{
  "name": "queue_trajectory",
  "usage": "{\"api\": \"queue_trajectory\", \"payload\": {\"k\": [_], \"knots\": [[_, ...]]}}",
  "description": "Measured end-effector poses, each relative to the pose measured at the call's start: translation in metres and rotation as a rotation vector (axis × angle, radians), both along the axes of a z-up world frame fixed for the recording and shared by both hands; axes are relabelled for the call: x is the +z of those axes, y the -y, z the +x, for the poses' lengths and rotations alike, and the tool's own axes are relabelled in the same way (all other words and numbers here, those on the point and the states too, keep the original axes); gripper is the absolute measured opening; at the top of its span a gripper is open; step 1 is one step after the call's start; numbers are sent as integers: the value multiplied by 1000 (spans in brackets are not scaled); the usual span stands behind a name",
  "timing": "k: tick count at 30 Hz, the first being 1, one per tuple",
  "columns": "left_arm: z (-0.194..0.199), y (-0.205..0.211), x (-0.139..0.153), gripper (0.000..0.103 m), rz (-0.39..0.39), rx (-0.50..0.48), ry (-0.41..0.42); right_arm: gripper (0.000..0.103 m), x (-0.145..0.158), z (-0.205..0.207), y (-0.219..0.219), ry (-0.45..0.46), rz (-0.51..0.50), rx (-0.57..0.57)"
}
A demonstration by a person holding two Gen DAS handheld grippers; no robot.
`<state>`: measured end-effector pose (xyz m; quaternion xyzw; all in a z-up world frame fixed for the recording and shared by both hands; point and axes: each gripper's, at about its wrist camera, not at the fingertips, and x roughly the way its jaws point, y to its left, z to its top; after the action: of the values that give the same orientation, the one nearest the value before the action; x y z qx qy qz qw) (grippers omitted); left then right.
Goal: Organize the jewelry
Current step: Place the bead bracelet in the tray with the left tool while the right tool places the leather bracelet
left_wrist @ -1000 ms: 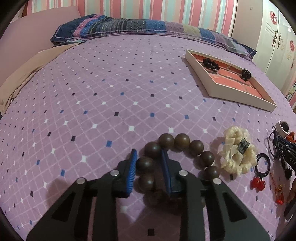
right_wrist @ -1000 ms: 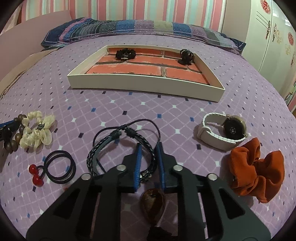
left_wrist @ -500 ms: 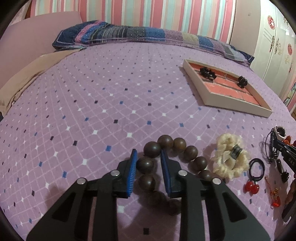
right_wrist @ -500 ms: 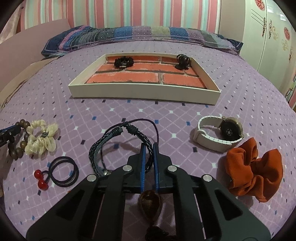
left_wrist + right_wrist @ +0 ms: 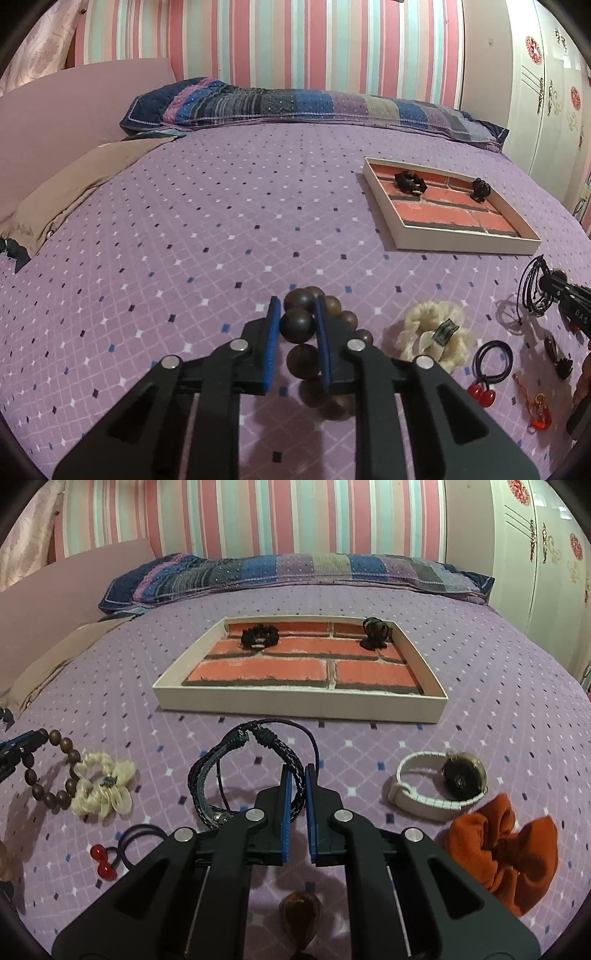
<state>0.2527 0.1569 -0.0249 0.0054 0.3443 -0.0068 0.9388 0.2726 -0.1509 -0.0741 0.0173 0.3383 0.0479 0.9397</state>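
You had one piece of lettering in view. It was a short white marking on the black body of your right gripper (image 5: 546, 281), at the right edge of the left wrist view. It read roughly "DAS", though the last character could have been a 5, and the picture edge cut off whatever followed. The red round decals (image 5: 533, 46) on the wardrobe door (image 5: 535, 572) carried a pattern too small for you to read. The dial of the watch (image 5: 460, 779) was too dark to show numerals, and the dark tag (image 5: 445, 328) on the cream scrunchie (image 5: 424, 325) was too blurred to read.
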Motion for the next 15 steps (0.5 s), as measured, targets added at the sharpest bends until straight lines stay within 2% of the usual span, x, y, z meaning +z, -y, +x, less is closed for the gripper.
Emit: {"api": "queue_trajectory", "payload": {"k": [7,15], "knots": [[4,-4,-2,19,-40,23,-30,8,3,1,7,11,17,7],[1,7,20,19,-13,9,9,8,1,5,9,3,31,10]]}}
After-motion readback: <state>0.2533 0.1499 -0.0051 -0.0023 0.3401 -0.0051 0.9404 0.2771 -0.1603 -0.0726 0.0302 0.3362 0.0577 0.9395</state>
